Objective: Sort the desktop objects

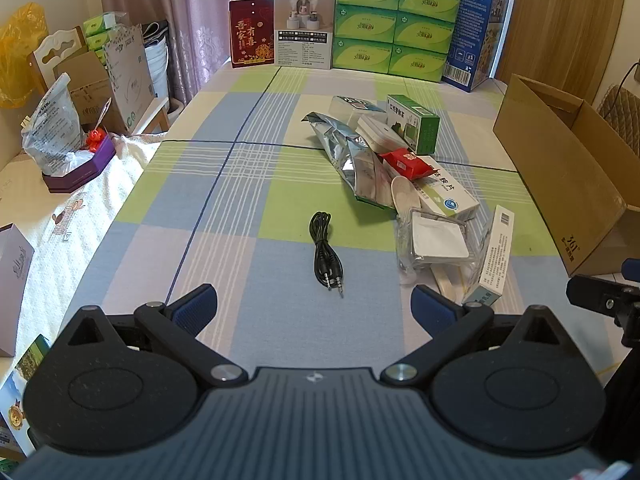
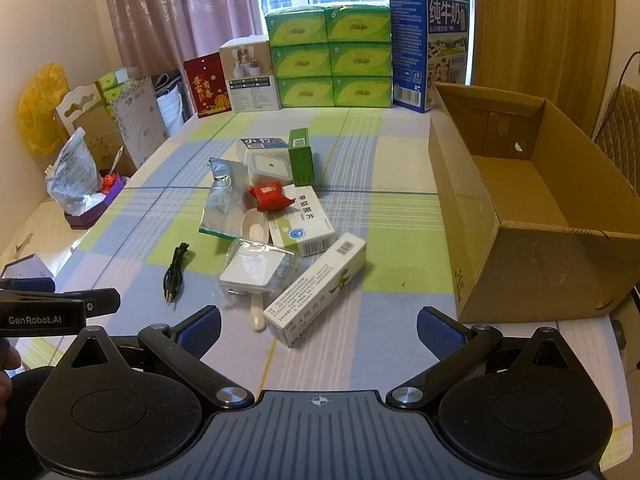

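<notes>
Both the left gripper (image 1: pixel 314 308) and the right gripper (image 2: pixel 319 330) hover low over the checked surface (image 1: pixel 224 216) with their fingers spread wide and nothing between them. A coiled black cable (image 1: pixel 326 254) lies alone just ahead of the left gripper, and to its right is a loose pile: a silver foil bag (image 2: pixel 224 204), a red packet (image 2: pixel 272 196), a green box (image 2: pixel 301 156), a white medicine box (image 2: pixel 306 224) and a long white box (image 2: pixel 320 296). An open cardboard box (image 2: pixel 532 216) stands empty on the right side, apart from the pile.
</notes>
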Demonstrator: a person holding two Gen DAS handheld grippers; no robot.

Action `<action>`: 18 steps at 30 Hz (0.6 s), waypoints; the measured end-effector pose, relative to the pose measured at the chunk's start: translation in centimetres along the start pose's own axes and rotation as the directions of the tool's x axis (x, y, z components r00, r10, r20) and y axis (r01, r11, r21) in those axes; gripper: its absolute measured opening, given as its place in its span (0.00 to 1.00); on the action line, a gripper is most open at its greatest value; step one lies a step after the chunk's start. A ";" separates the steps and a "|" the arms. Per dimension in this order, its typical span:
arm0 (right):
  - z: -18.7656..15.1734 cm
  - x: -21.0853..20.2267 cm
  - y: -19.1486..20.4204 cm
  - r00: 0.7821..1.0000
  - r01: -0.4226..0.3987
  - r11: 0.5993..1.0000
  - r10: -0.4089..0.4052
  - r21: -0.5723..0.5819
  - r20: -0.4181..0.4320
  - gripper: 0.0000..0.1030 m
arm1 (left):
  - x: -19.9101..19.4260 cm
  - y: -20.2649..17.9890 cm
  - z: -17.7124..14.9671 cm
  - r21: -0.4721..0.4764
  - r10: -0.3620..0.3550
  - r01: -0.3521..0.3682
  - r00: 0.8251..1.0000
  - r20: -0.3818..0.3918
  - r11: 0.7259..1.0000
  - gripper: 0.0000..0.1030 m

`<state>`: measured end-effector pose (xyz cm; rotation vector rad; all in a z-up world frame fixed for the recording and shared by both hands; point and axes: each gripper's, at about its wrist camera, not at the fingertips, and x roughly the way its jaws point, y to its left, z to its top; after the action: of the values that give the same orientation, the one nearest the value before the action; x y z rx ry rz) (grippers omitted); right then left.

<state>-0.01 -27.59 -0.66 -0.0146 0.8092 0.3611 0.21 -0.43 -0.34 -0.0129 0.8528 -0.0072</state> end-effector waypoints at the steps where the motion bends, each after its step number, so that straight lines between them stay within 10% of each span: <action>1: 0.0 0.0 0.0 1.000 0.001 1.000 -0.001 0.000 0.001 0.98 | 0.0 0.0 0.0 -0.001 -0.001 0.001 1.000 0.000 1.000 0.99; 18: 0.0 -0.2 0.4 1.000 0.007 1.000 -0.007 -0.011 -0.002 0.98 | -0.2 0.6 0.0 -0.016 -0.018 0.018 1.000 -0.005 1.000 0.99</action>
<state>-0.29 -27.22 -0.48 -0.0282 0.8089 0.3593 0.06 0.20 -0.21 -0.0352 0.8582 -0.0172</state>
